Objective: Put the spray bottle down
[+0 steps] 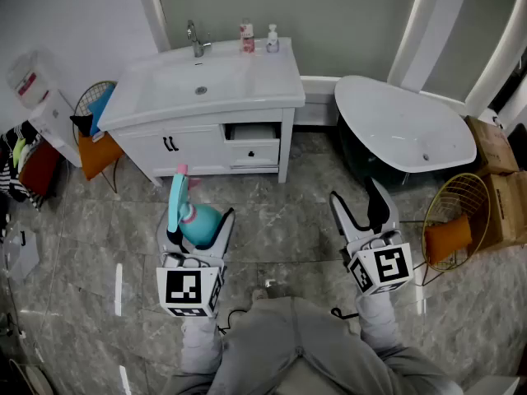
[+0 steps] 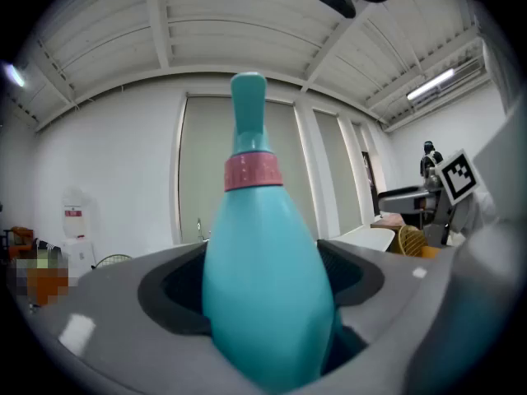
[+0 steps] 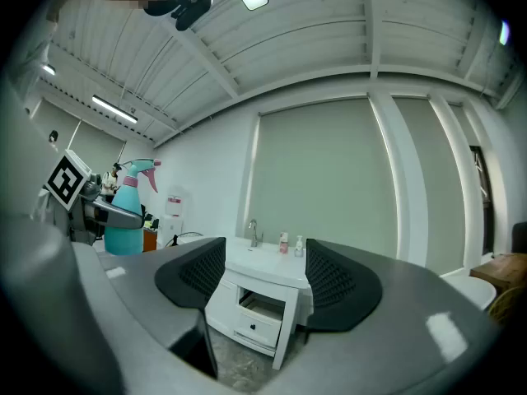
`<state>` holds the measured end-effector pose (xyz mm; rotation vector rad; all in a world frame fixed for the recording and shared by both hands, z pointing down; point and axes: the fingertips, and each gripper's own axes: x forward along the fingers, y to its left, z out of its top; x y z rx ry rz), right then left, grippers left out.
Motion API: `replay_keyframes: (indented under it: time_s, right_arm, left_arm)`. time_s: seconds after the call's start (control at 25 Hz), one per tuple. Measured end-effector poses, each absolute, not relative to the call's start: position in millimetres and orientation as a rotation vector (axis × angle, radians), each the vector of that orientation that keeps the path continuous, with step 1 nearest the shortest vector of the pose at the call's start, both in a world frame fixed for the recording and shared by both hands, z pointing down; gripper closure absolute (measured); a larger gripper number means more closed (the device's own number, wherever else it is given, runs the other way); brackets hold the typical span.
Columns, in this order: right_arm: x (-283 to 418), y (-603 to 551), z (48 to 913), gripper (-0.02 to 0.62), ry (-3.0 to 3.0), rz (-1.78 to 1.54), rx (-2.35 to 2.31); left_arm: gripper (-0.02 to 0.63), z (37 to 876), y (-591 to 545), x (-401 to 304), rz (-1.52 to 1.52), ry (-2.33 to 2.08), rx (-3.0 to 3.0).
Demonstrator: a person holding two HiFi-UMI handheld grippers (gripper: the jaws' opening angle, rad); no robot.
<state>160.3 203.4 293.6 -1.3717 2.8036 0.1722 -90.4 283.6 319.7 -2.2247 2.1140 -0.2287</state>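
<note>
Left gripper [image 1: 198,225] is clamped round the fat belly of the teal spray bottle [image 2: 265,278], upright, in the air on the near side of the vanity [image 1: 255,89]. Right gripper [image 1: 359,197] gapes, empty. Smooth plastic, I'd guess light and slippery, so gripping low on the body seems best.

Left claw [image 2: 268,303] gripping teal spray bottle [image 2: 263,286]

The marble floor [image 1: 290,194] bears a vanity [image 1: 194,151], a bathtub [image 1: 394,120] and a wire basket [image 1: 455,199].
</note>
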Motion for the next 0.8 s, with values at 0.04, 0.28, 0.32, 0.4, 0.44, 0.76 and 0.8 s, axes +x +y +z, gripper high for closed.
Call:
replay_keyframes:
  time_s: [0.04,0.28,0.32,0.4,0.44,0.76,0.8]
  right_arm:
    - [159.2,203.6,294.4,0.308,2.805,0.167,-1.37]
    - [157.9,198.8,296.3,0.308,2.805,0.151,-1.375]
    - [157.9,197.8,296.1,0.308,2.804,0.15,-1.376]
    - [157.3,196.8,295.5,0.308,2.804,0.148,-1.379]
    - [157.1,196.7,295.7,0.308,2.805,0.147,-1.378]
    - [154.2,193.6,298.5,0.308,2.812,0.146,-1.385]
    - [153.4,192.8,299.3,0.308,2.812,0.144,-1.386]
  left_arm:
    - [0.181,320.0,283.6,-90.3,-0.229,2.115,-2.225]
    - [0.181,319.2,278.6,-90.5,-0.231,2.113,-2.226]
    - [0.181,318.7,277.6,-90.7,-0.232,2.113,-2.227]
    - [0.181,317.6,276.3,-91.0,-0.232,2.112,-2.228]
    - [0.181,317.5,276.0,-90.8,-0.232,2.11,-2.229]
    - [0.181,317.6,270.6,-92.4,-0.233,2.101,-2.236]
    - [0.181,317.8,269.4,-93.1,-0.232,2.099,-2.237]
